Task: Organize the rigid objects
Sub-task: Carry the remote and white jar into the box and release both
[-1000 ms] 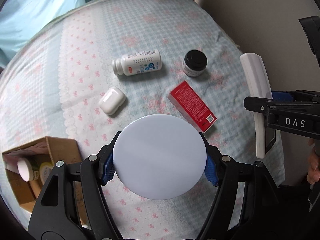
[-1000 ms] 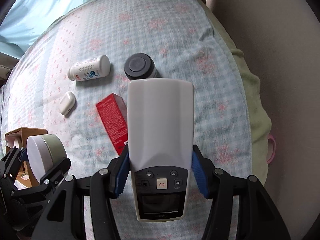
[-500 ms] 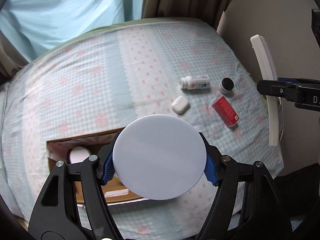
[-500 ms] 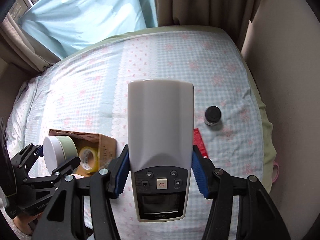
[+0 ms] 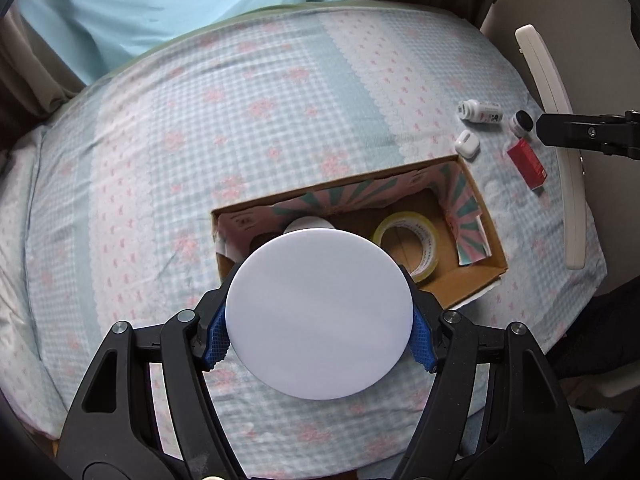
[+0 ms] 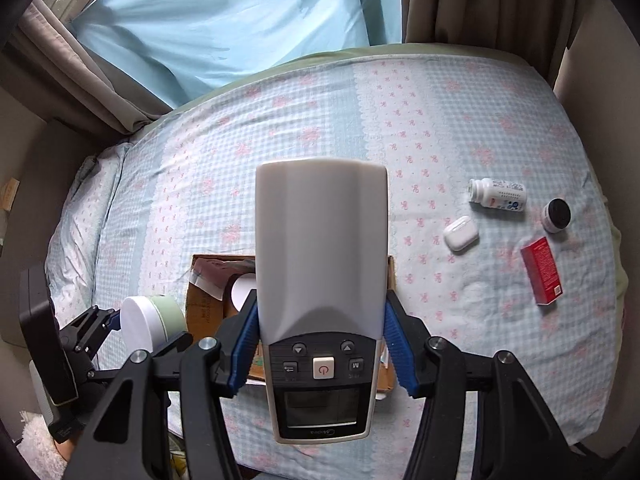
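My left gripper [image 5: 319, 338] is shut on a round white-lidded green jar [image 5: 319, 314], held above the near edge of an open cardboard box [image 5: 486, 216]; the jar also shows in the right wrist view [image 6: 150, 320]. The box holds a yellow tape roll [image 5: 408, 244] and a white round item [image 5: 308, 223], mostly hidden. My right gripper [image 6: 322, 344] is shut on a white remote control [image 6: 322, 280], over the box [image 6: 208, 304]; it also shows in the left wrist view [image 5: 552, 120].
On the checked bed sheet to the right lie a white pill bottle [image 6: 498, 195], a white earbud case [image 6: 461, 233], a black-lidded jar [image 6: 557, 214] and a red carton [image 6: 543, 276]. Curtains [image 6: 224, 16] hang behind the bed.
Both grippers have risen and swung left with their loads. The box has come under them and the loose items have shrunk off to the right.
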Tool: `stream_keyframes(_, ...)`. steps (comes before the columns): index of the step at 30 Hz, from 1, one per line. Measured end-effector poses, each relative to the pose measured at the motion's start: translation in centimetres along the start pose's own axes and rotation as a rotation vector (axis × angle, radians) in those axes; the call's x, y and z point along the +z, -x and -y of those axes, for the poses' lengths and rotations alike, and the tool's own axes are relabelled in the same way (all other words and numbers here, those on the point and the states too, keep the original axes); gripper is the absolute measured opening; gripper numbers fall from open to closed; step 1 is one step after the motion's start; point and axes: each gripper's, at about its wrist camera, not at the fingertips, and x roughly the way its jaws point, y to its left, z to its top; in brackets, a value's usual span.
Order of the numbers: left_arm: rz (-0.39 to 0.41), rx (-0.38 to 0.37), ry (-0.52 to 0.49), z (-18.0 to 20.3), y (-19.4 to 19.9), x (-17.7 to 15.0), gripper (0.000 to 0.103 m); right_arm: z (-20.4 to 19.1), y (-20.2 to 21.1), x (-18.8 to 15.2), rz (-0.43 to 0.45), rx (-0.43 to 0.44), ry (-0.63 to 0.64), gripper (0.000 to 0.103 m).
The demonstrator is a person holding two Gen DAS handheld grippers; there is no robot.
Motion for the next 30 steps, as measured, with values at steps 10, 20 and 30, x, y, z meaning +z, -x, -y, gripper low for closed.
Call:
stream_keyframes(10, -0.055, -0.028, -0.024, -3.4, -7.2, -0.8, 0.067, -3.9, -7.9, -1.0, -0.056, -0.082, 0.214, 0.053)
stream_keyframes(20, -0.04, -0.017, -0.199, -1.1, -12.4, -3.6, 0.067, -5.2, -17.5, -4.6, -0.192, -0.149, 0.614, 0.053)
stream_keyframes(30, -0.028, -0.014, -0.243, -0.5, -14.0, -4.5, 0.068, -4.8, -19.9, -5.8, -0.225, -0.165, 0.719, 0.053)
